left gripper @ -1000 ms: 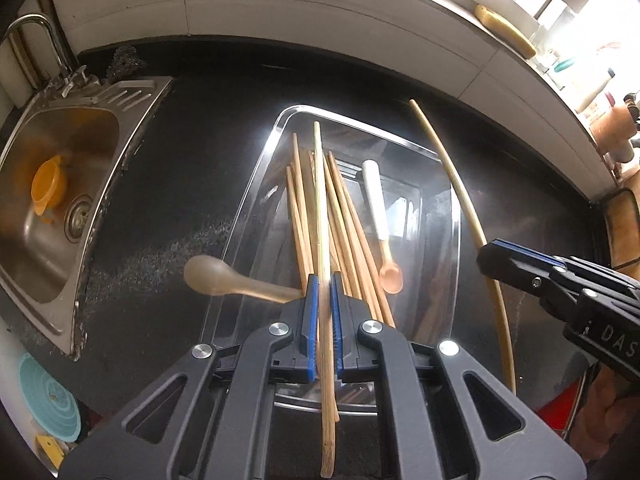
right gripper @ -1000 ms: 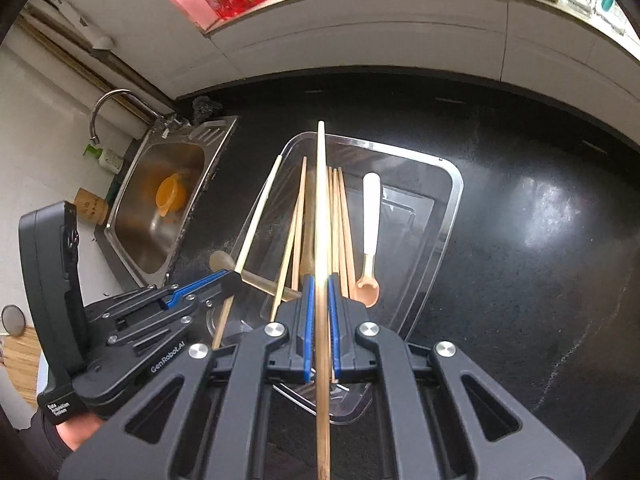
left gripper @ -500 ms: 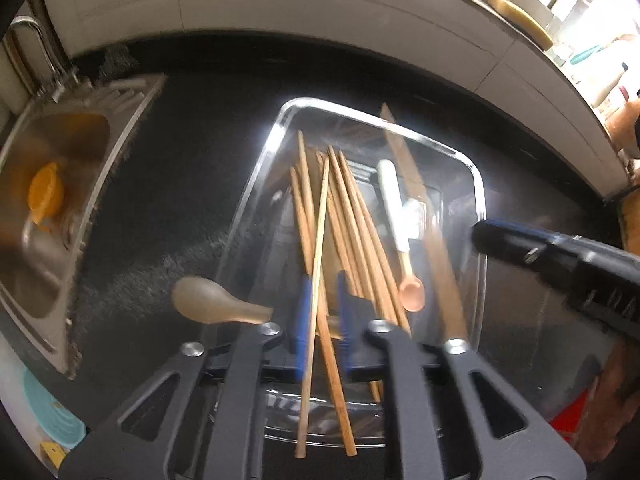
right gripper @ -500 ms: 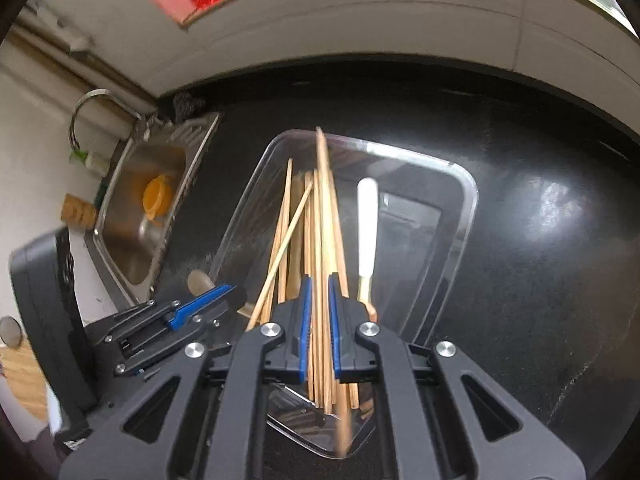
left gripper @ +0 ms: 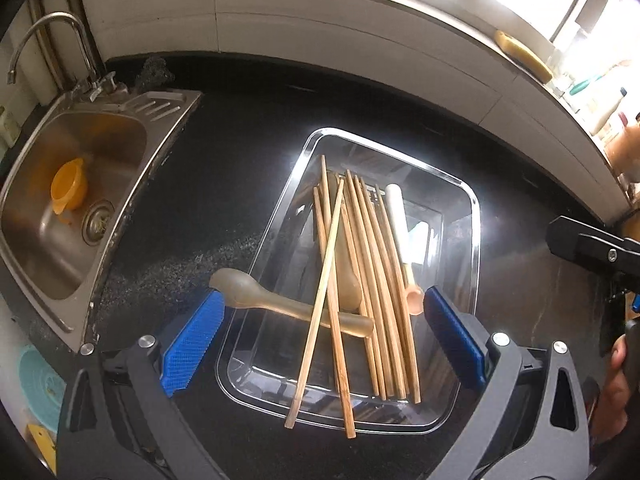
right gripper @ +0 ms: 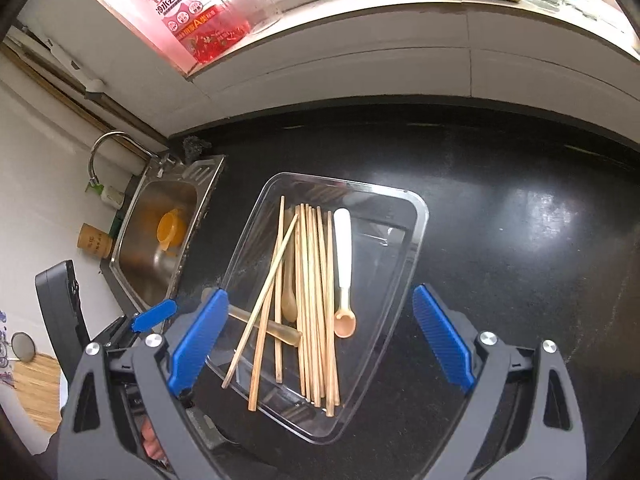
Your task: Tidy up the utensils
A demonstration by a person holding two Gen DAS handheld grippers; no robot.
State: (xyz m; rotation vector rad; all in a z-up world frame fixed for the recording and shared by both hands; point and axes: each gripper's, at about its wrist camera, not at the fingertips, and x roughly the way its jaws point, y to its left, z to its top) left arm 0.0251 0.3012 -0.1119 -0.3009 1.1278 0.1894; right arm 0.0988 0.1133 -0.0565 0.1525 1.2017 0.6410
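The chopsticks [left gripper: 368,280] lie in the clear tray [left gripper: 474,216] at frame centre, two crossed diagonally over a spoon [left gripper: 280,302] straddling the left rim. Both the left gripper [left gripper: 320,344] and right gripper [right gripper: 320,340] are spread wide, empty. Grip the spoon's bowl end; lift clear of the rim.

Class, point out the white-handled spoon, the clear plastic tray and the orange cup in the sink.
White-handled spoon [right gripper: 343,240]: right wrist view, on its white handle.
Clear plastic tray [right gripper: 416,236]: right wrist view, on its right rim.
Orange cup [left gripper: 69,185]: left wrist view, on its body.
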